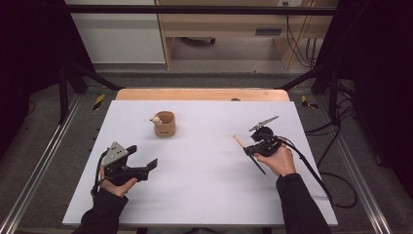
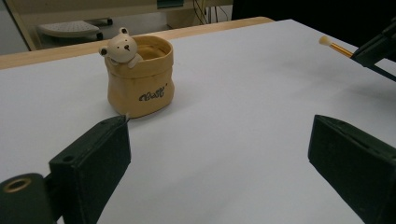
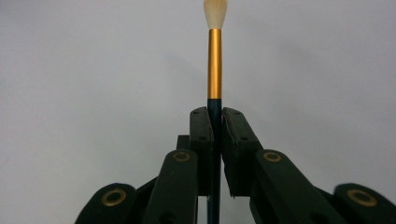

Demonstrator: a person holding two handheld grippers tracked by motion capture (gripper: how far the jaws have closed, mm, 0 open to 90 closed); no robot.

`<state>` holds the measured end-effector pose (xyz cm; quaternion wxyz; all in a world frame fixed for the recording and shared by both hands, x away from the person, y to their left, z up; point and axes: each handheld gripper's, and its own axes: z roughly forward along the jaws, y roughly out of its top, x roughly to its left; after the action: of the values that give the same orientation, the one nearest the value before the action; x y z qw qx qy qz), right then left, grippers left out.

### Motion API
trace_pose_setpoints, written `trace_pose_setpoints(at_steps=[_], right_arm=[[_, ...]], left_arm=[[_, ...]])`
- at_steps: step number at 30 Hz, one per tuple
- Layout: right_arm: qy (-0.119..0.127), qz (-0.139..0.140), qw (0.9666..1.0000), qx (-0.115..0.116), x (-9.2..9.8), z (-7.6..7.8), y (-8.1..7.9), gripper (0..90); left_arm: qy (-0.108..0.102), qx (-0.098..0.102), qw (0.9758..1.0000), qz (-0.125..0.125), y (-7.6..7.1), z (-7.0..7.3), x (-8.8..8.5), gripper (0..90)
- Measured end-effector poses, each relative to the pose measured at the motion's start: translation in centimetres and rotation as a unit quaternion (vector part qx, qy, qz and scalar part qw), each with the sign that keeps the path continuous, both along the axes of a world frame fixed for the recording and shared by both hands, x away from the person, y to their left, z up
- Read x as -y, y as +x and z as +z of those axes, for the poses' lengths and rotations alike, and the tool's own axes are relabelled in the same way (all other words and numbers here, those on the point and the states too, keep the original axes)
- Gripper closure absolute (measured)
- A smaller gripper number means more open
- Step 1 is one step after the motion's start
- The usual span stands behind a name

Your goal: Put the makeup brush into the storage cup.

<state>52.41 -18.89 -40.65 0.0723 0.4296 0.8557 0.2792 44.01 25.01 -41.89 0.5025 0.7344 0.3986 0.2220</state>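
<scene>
The white-topped desk [image 1: 204,195] lies bare across its middle, giving broad room between the left tool [image 1: 146,157] and the right tool [image 1: 249,148], which are well apart. The one standing obstacle is the small tan sack-shaped pot with a bear figure on its rim [image 1: 164,124], set toward the far left-centre; there is open surface on every side of it. The thin gold-and-dark paintbrush with a pale tip [image 1: 239,141] juts from the right tool toward the middle, narrowing the passage there slightly.

desk [image 1: 204,185]: white top, wooden strip along far edge | pot [image 1: 164,125]: tan bear pot, upright, left of centre, towards far edge | floor [image 1: 48,161]: grey, cables at right
</scene>
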Motion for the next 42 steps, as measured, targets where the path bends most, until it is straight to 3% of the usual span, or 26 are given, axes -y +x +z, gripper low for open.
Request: trace_pose_setpoints(at_steps=[5,8,11,17,20,28,29,30,31,32,33,38,42], right_arm=[[0.039,0.005,0.9989,0.027,0.1,0.3,-1.3,83.5],[0.047,0.011,0.9981,0.040,0.2,0.2,-1.8,83.5],[0.080,0.011,0.9952,0.056,0.2,0.2,-2.8,83.5],[0.107,0.016,0.9907,0.083,0.4,-0.1,-3.6,83.5],[0.140,0.023,0.9859,0.089,0.5,-0.2,-4.2,83.5],[0.172,0.040,0.9781,0.110,0.3,0.0,-5.0,83.4],[0.187,0.039,0.9741,0.120,0.4,0.3,-5.1,83.5],[0.187,0.039,0.9741,0.120,0.4,0.3,-5.1,83.5],[0.198,0.042,0.9702,0.133,0.5,0.5,-5.3,83.4],[0.198,0.042,0.9702,0.133,0.5,0.5,-5.3,83.4],[0.205,0.043,0.9674,0.142,0.5,0.5,-5.4,83.5],[0.214,0.044,0.9651,0.145,0.4,0.5,-5.5,83.4],[0.232,0.044,0.9598,0.152,0.2,0.5,-5.6,83.4]], left_arm=[[-0.012,-0.001,0.9999,-0.003,-0.1,0.1,0.3,5.6],[-0.015,-0.001,0.9999,-0.004,-0.2,0.2,0.5,5.8],[-0.021,-0.002,0.9998,-0.007,-0.4,0.4,0.8,5.9],[-0.030,-0.003,0.9995,-0.010,-0.6,0.6,1.2,6.0],[-0.038,-0.007,0.9992,-0.007,-0.7,0.8,1.5,6.1],[-0.053,-0.005,0.9986,-0.007,-1.1,1.3,2.3,6.3],[-0.058,-0.008,0.9982,-0.008,-1.1,1.4,2.4,6.5],[-0.058,-0.008,0.9982,-0.008,-1.1,1.4,2.4,6.5],[-0.067,-0.013,0.9976,-0.009,-1.2,1.4,2.6,6.5],[-0.067,-0.013,0.9976,-0.009,-1.2,1.4,2.6,6.5],[-0.070,-0.013,0.9974,-0.011,-1.2,1.4,2.8,6.5],[-0.070,-0.008,0.9974,-0.015,-1.2,1.8,3.4,6.5],[-0.076,-0.002,0.9969,-0.022,-0.9,2.5,4.2,6.6]])
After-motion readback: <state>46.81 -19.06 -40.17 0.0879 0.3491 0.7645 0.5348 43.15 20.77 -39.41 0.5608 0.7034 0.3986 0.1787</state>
